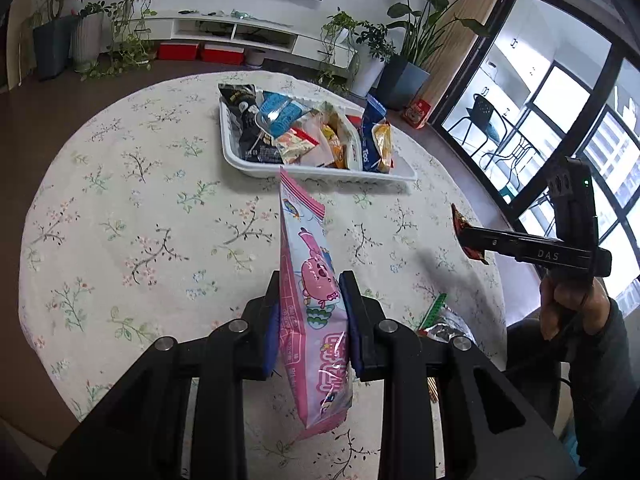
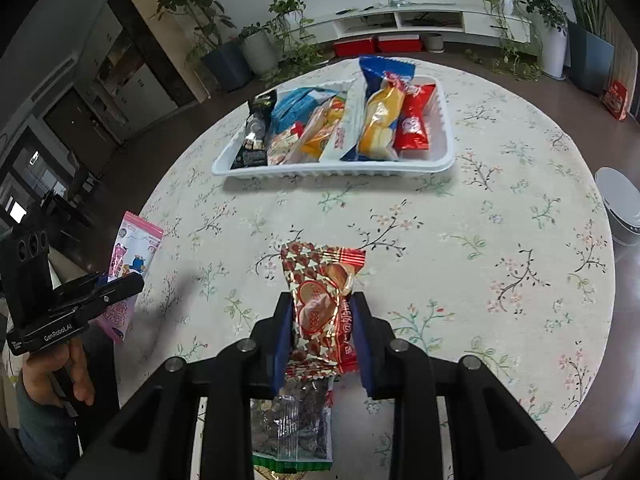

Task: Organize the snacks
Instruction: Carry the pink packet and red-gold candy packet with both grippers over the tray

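Observation:
My left gripper [image 1: 309, 286] is shut on a pink snack packet [image 1: 310, 280] with a cartoon pig, held above the round table; it also shows in the right wrist view [image 2: 132, 256]. My right gripper [image 2: 322, 306] is shut on a red and gold snack packet [image 2: 322, 300], seen edge-on in the left wrist view [image 1: 466, 232]. A white tray [image 2: 444, 128] at the table's far side holds several snack packets; it also shows in the left wrist view [image 1: 232, 148].
A clear packet with a green edge [image 2: 292, 428] lies on the floral tablecloth [image 2: 500, 240] below my right gripper, also in the left wrist view [image 1: 440, 320]. Potted plants, a TV cabinet and windows lie beyond the table. A white bin [image 2: 618, 204] stands right.

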Available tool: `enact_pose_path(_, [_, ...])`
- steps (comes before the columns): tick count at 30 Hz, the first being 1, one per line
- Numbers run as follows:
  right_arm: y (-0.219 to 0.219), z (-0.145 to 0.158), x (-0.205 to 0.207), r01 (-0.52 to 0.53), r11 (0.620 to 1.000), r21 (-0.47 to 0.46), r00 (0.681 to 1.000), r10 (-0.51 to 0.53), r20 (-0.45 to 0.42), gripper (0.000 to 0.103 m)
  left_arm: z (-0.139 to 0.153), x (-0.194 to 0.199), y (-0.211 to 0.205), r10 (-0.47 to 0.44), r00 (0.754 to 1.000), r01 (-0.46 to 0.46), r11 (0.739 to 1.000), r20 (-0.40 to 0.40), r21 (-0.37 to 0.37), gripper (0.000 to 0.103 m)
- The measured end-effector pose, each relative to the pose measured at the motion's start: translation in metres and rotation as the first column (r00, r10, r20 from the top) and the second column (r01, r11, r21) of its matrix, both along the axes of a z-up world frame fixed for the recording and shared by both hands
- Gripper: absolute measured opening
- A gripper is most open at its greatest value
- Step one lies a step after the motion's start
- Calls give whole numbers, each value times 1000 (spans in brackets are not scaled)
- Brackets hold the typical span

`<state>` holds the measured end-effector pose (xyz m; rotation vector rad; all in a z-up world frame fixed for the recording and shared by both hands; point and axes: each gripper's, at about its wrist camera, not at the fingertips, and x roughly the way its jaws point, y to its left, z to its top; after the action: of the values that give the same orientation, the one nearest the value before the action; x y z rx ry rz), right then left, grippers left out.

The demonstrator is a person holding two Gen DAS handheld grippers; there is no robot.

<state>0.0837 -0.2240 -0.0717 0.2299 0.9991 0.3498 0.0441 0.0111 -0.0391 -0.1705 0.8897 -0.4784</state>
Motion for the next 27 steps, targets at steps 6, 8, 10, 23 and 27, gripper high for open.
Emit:
enact_pose_path(6, [-29, 36, 15, 83, 994, 64, 993, -88, 73, 31, 39, 35, 1, -2, 998, 1, 1000, 64, 21, 25])
enact_pose_path(8, [-33, 52, 23, 98, 992, 78, 988, -106, 108, 31, 55, 49, -2, -7, 996, 4, 1000, 88, 28, 25])
enact_pose_path(10, [-32, 69, 30, 104, 990, 97, 982, -118, 147, 31, 69, 61, -5, -10, 994, 7, 1000, 108, 27, 25])
enact_pose_path(23, [21, 120, 111, 45, 994, 103, 958, -72, 278, 31, 91, 174, -53, -20, 992, 11, 997, 122, 79, 25])
enact_pose_path(27, [37, 97, 148, 42, 996, 79, 972, -59, 226, 31, 64, 204, -70, -16, 995, 5, 994, 98, 106, 25])
